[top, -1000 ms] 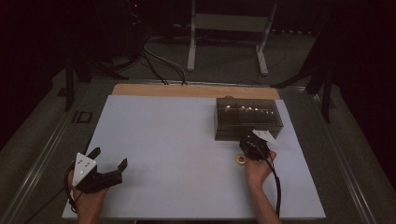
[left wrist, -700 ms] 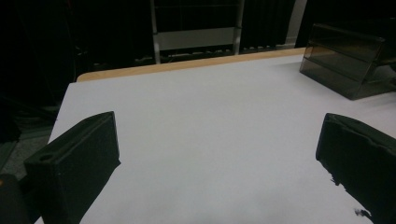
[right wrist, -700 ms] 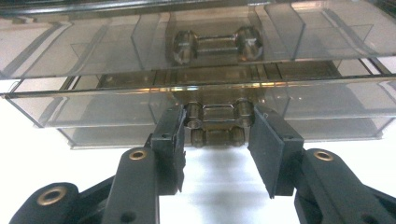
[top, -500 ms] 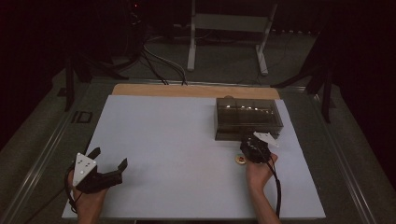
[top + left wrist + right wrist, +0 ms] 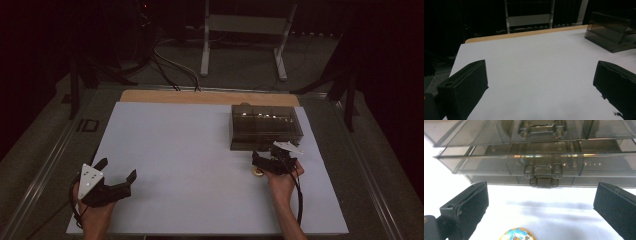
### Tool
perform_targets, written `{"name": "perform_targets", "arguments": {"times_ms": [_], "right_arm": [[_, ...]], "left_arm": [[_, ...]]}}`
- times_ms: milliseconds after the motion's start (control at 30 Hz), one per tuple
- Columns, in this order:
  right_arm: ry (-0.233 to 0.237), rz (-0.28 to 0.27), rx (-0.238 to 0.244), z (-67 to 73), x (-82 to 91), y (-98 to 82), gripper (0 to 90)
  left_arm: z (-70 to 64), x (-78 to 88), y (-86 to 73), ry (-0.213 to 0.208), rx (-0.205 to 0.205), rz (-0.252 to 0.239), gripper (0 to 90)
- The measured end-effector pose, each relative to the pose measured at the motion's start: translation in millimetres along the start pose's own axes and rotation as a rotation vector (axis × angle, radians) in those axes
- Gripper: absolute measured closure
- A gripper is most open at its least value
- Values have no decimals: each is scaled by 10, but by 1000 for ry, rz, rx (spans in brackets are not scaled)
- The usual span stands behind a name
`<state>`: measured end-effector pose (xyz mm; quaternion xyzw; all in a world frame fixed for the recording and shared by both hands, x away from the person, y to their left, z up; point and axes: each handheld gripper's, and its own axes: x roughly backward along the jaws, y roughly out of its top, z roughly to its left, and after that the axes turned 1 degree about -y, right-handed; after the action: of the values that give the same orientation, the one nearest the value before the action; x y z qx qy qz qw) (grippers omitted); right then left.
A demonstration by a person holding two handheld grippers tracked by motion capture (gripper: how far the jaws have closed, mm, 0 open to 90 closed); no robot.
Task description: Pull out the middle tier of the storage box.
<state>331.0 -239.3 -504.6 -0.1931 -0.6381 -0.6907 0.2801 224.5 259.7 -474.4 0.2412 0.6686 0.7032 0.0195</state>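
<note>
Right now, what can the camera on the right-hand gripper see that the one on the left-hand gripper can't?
The right gripper view has the drawer handles of the smoky clear drawer box up close, and a small round colourful thing lying between its open jaws. The left gripper view has the table's wooden far edge and a metal stand behind. Both share the white mat and the box.

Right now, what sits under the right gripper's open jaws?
A small round piece with a blue and orange top lies on the white table between the right gripper jaws, untouched, before the smoky drawer box. Its near edge is cut off.
</note>
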Motion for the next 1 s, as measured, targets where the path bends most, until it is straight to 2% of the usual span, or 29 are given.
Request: {"name": "perform_targets", "arguments": {"times_ms": [200, 433, 533, 700, 867, 933, 1000], "right_arm": [[41, 5, 27, -23, 62, 34, 0], [109, 60, 70, -51, 84, 55, 0], [115, 70, 76, -56, 93, 57, 0], [145, 127, 108, -62, 118, 91, 0], [154, 139, 126, -64, 143, 116, 0], [162, 148, 156, -76, 191, 173, 0], [163, 149, 160, -81, 203, 190, 0]], "left_arm": [[2, -2, -1, 0, 1, 0, 9], [-1, -1, -1, -1, 0, 0, 9], [-1, -1, -2, 1, 2, 0, 9], [0, 2, -1, 1, 2, -1, 9], [0, 0, -1, 1, 2, 0, 9], [1, 2, -1, 1, 2, -1, 9], [1, 2, -1, 1, 2, -1, 9]]}}
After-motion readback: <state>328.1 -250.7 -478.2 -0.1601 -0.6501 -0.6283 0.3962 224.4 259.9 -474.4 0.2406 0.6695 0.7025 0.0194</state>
